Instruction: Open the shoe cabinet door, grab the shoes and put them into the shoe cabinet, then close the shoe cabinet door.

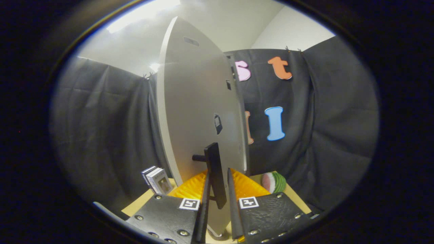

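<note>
The tall pale flat shoe cabinet door [200, 101] stands edge-on at 12 o'clock from the tool [218, 206]. Its long dark bar handle [215, 174] lies between the tool's fingers [204, 206], which stand close on either side. A ribbed orange mat [249, 188] lies on the wooden surface [295, 196] behind the fingers. Small upright boxes [156, 179] stand at 10 o'clock; a round striped watermelon-like ball [274, 182] rests at 2 o'clock.

No readable words, brands or numbers on any object. Square black-and-white coded markers [189, 203] sit one on each finger mount of the gripper [219, 203]; pattern only, no text. Gripper fingers stand close either side of the cabinet door's handle [215, 174]; contact unclear. Small boxes [156, 179] left of the door carry print too small to read.
</note>
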A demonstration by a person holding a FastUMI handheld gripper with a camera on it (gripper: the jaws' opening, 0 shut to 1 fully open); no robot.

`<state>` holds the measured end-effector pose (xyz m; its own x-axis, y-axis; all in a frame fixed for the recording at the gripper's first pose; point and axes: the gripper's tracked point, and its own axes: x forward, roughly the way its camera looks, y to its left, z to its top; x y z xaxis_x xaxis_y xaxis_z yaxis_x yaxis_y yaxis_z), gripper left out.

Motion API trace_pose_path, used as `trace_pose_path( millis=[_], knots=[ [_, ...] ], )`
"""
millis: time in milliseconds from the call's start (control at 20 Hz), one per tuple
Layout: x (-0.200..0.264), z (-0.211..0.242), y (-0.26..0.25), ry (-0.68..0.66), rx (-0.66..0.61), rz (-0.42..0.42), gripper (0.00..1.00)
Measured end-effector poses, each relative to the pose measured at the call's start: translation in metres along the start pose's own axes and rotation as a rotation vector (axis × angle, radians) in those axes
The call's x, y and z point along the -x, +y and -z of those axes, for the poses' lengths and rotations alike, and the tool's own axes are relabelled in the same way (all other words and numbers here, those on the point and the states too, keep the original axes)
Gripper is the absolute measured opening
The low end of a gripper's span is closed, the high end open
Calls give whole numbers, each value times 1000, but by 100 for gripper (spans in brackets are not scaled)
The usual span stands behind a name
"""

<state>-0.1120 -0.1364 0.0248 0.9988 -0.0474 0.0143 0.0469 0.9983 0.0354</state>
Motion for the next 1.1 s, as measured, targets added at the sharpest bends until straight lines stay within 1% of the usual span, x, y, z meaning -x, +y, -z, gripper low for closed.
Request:
trace_pose_path(
  millis=[50,100,150,200,250,350,500,800,1100],
  knots=[
    [6,-1,-9,-5,0,15,28],
    [11,-3,-24,-7,10,68,28],
    [9,-3,-40,-16,-3,95,28],
    [19,-5,-51,-15,-30,118,17],
    [14,-4,-62,-15,-50,134,7],
    [13,-7,-87,-16,-58,176,7],
    [19,-10,-111,-21,-51,211,7],
    [25,-14,-109,-29,-12,163,7],
    [38,-21,-104,-39,-7,148,7]
  ],
)
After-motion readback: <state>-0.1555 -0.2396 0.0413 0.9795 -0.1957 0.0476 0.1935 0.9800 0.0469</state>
